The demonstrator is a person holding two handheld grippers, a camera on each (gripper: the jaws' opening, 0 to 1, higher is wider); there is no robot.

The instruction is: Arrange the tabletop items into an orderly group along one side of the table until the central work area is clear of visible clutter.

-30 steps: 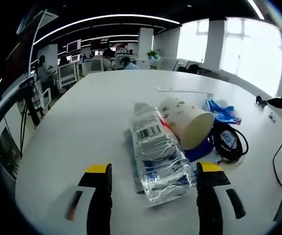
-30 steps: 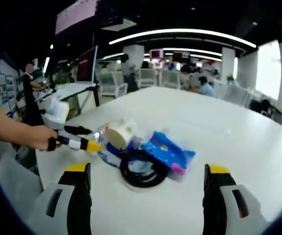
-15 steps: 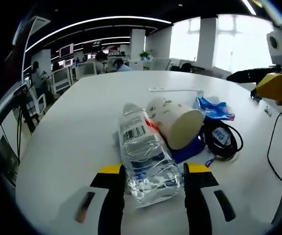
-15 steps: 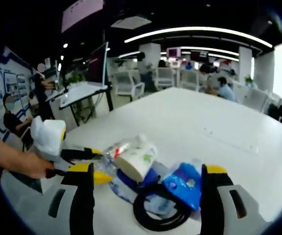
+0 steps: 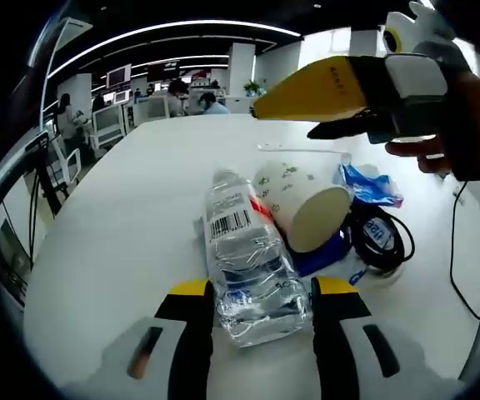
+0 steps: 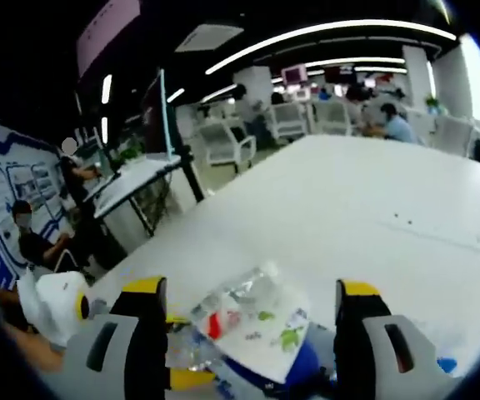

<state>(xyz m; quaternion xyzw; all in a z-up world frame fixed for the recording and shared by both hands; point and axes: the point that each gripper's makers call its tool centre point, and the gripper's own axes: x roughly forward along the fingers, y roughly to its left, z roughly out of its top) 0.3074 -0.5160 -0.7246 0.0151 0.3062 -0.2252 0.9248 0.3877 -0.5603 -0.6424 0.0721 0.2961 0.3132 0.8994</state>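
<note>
Left gripper (image 5: 255, 312): yellow-tipped jaws clamped either side of the base of a clear crumpled plastic water bottle (image 5: 248, 258) lying on its side on the white round table (image 5: 123, 217). Bottle's long axis runs away from the jaws toward 12 o'clock, cap end far; this gripper is plainly the nearer one and is lined up end-on with the bottle. Barcode label on the bottle's upper side (digits too small to read), red and blue label band below it, wording not legible. Touching the bottle at about 1 o'clock: a white paper cup with a small green print (image 5: 307, 208), on its side, mouth facing the camera. Under the cup, something flat and dark blue (image 5: 327, 254). At 2 o'clock, a black coiled cable (image 5: 382, 242), then a blue crinkled plastic packet (image 5: 369, 185). Further off, a thin white strip (image 5: 302, 150) on the table. Right gripper (image 6: 252, 312): jaws wide apart, holding nothing, hovering above the cup and bottle; in the left gripper view it enters at upper right. Cluster sits mid-table, not yet at an edge. Beyond: office desks, seated people.
</note>
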